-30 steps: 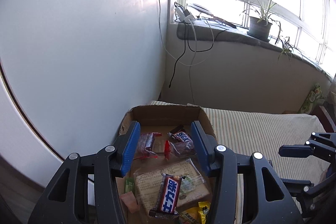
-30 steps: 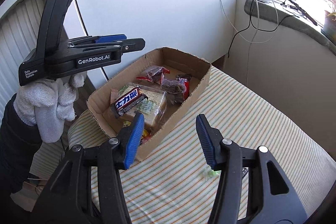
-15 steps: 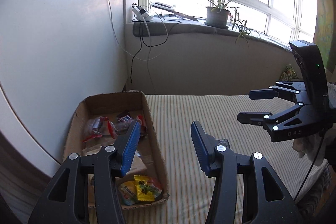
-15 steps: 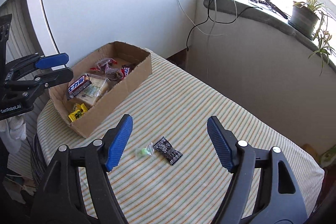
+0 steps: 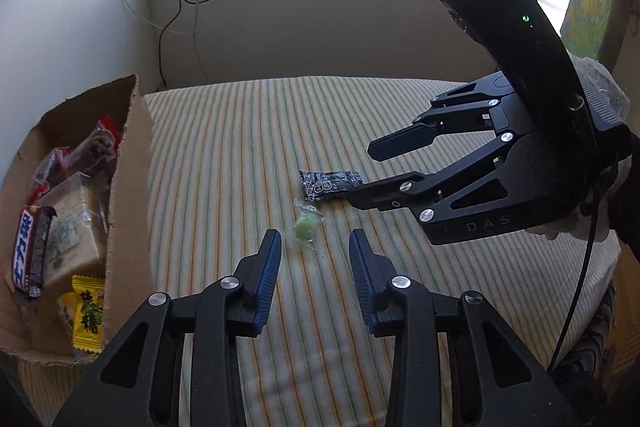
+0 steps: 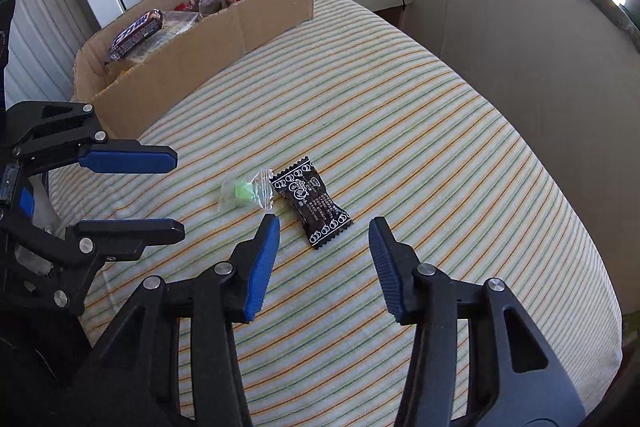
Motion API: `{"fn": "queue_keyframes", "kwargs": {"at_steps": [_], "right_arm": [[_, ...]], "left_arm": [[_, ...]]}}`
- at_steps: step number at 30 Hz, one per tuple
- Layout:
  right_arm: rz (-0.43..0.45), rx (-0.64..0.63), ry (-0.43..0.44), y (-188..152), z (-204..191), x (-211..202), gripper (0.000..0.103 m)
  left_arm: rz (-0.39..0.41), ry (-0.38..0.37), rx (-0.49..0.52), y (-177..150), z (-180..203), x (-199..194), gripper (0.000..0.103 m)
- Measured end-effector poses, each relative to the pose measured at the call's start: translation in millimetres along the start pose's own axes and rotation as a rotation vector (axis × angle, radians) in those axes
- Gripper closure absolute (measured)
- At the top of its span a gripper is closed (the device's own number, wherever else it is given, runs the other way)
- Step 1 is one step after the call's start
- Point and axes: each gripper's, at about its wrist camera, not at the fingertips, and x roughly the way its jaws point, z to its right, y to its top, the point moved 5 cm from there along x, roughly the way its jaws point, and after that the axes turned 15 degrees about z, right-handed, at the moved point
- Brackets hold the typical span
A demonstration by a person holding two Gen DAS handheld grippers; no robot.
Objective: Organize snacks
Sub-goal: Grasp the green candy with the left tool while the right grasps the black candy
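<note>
Beside my brown cardboard box [image 6: 224, 39], the cloth [image 6: 400, 115] runs in cream, orange and green stripes. Near the box lie a green sweet in clear wrap [image 6: 245, 191] and a black packet with white print [image 6: 311, 205]. In the box, a yellow sachet [image 5: 86, 311].

Two black plastic grippers: left gripper [image 5: 314, 255], right gripper [image 6: 324, 241], blue ribbed pads [image 6: 262, 263], silver screws at the linkages. "DAS" lettering below a curved housing [image 5: 516, 55] with a green light; black cable [image 5: 576, 303] just beside the lettering.
</note>
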Motion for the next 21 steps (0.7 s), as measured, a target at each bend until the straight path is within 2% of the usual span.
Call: {"fn": "queue_keyframes", "kwargs": {"at_steps": [8, 11, 12, 18, 21], "right_arm": [[0.003, -0.005, 0.024, -0.8, 4.1, 20.3, 0.055], [0.012, 0.01, 0.029, 1.5, 4.8, 18.9, 0.068], [0.013, 0.008, 0.022, 1.0, 5.6, 18.4, 0.076], [0.029, 0.054, 0.002, -2.6, 13.0, 11.2, 0.077], [0.046, 0.099, -0.012, -5.6, 17.5, 4.4, 0.077]], "left_arm": [[-0.04, 0.011, 0.003, -0.8, -4.6, 32.5, 0.072], [-0.045, 0.005, -0.001, 0.7, -2.7, 38.6, 0.073], [-0.044, 0.009, 0.009, 1.3, -1.5, 40.4, 0.077], [-0.039, 0.022, 0.02, -1.4, 2.3, 40.0, 0.087], [-0.033, 0.028, 0.015, -1.2, -0.1, 39.9, 0.088]]}}
